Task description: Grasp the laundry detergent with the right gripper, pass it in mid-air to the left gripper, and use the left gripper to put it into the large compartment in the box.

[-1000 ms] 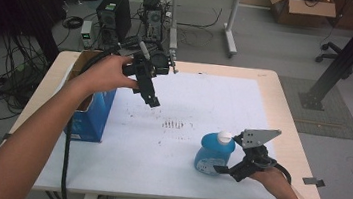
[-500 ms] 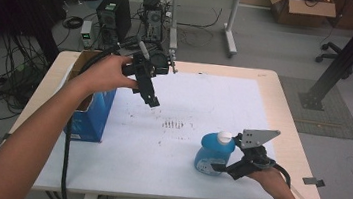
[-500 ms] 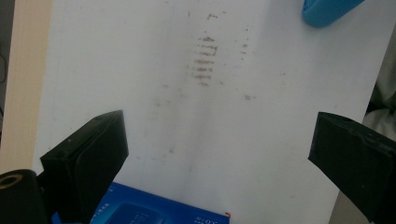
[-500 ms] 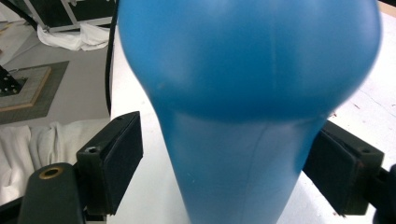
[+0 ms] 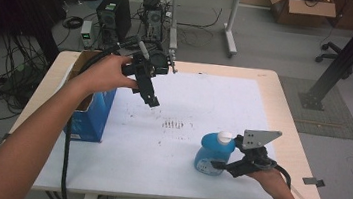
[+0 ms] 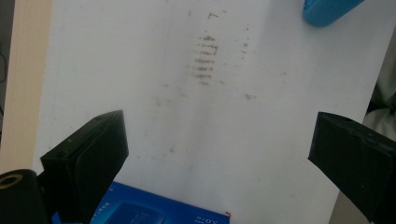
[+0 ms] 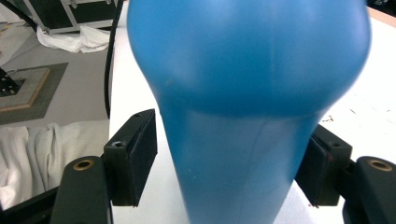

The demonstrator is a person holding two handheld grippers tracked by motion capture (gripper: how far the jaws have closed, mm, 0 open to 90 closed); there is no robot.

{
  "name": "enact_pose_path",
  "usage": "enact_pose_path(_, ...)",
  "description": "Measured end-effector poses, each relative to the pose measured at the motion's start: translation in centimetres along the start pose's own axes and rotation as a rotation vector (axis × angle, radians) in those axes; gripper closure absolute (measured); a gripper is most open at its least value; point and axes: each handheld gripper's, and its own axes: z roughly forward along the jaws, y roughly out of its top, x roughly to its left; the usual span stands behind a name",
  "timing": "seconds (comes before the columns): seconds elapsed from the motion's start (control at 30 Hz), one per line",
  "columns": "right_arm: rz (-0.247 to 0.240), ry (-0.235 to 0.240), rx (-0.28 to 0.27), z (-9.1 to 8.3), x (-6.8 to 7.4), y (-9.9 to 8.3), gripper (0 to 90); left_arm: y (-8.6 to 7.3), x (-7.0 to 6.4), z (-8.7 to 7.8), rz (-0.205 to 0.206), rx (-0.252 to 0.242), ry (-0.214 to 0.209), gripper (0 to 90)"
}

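A smooth, glossy blue plastic bottle [image 5: 212,153] with a white cap stands near the table's [image 5: 228,72] front right edge, its bulbous body narrowing between the right gripper's [image 5: 221,165] matte black jaws. These flank it closely, a thin gap showing on the one side (contact on the other cannot be told). The left gripper [image 5: 151,95] hangs above the white, smudged table cover [image 6: 154,56], jaws wide apart and empty, just beside an open blue cardboard box [image 5: 93,115] at the left edge.
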Motion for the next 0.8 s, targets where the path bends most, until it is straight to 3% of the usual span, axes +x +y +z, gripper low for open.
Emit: enact_pose_path(0.8,-0.023,-0.016,-0.012,-0.09,-0.04,-0.14,43.0,-0.01,0.05,0.1,-0.004,0.002,0.0,5.0)
